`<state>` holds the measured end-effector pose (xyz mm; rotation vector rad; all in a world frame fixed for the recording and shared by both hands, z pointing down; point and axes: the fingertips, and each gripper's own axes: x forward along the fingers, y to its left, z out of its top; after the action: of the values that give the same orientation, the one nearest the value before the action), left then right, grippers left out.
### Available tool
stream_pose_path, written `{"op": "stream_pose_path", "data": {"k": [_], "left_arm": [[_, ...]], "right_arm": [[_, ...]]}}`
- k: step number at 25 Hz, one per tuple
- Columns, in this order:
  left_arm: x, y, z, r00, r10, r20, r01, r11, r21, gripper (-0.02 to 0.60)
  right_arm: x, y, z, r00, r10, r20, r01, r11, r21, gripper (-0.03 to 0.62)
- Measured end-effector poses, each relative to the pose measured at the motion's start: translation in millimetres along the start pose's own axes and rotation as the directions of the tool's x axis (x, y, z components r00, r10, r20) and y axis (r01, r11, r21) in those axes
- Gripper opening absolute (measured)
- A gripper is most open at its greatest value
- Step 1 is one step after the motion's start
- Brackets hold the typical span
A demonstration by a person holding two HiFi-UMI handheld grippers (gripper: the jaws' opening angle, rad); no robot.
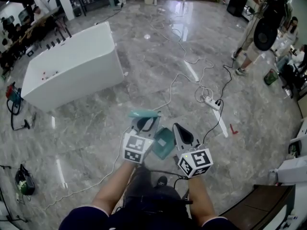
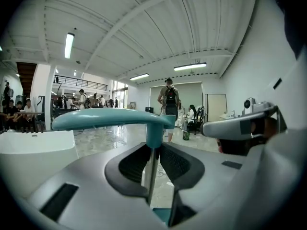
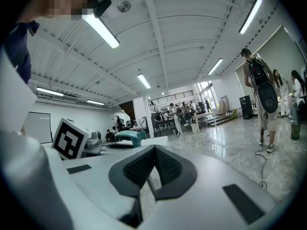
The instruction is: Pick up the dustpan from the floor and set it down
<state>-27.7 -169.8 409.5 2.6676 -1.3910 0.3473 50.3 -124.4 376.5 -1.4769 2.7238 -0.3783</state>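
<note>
Teal plastic dustpan (image 1: 164, 143) with thin metal shaft: clamped upright by the left gripper (image 2: 153, 152), crossbar grip uppermost. The pan is shown in the head view only. Right gripper (image 3: 154, 150): closed, nothing held.

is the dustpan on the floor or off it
Off it: the left gripper clamps the dustpan by its thin stem, and the pan hangs beside that gripper.
</note>
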Motion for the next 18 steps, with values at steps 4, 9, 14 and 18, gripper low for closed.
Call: {"op": "stream_pose_path", "data": {"k": [4, 9, 14, 18], "left_arm": [[-24.7, -11.1, 27.7, 0.999, 0.0, 0.034, 0.0, 1.0, 0.012, 0.098], [-47.5, -27.4, 44.9, 0.998, -0.014, 0.065, 0.012, 1.0, 0.023, 0.098], [-56.9, -36.6, 48.4, 0.997, -0.018, 0.074, 0.017, 1.0, 0.016, 0.098], [-57.6, -39.6, 45.9, 0.997, -0.015, 0.073, 0.014, 1.0, 0.016, 0.098]], "right_arm": [[-13.3, 7.3, 13.4, 1.0, 0.008, 0.025, -0.008, 1.0, -0.009, 0.006], [-30.0, 13.0, 21.4, 0.999, 0.02, 0.045, -0.019, 1.0, -0.015, 0.006], [-38.1, 18.0, 22.8, 0.998, 0.034, 0.047, -0.033, 0.999, -0.018, 0.006], [-39.3, 18.3, 21.7, 0.998, 0.041, 0.045, -0.041, 0.999, -0.016, 0.006]]}}
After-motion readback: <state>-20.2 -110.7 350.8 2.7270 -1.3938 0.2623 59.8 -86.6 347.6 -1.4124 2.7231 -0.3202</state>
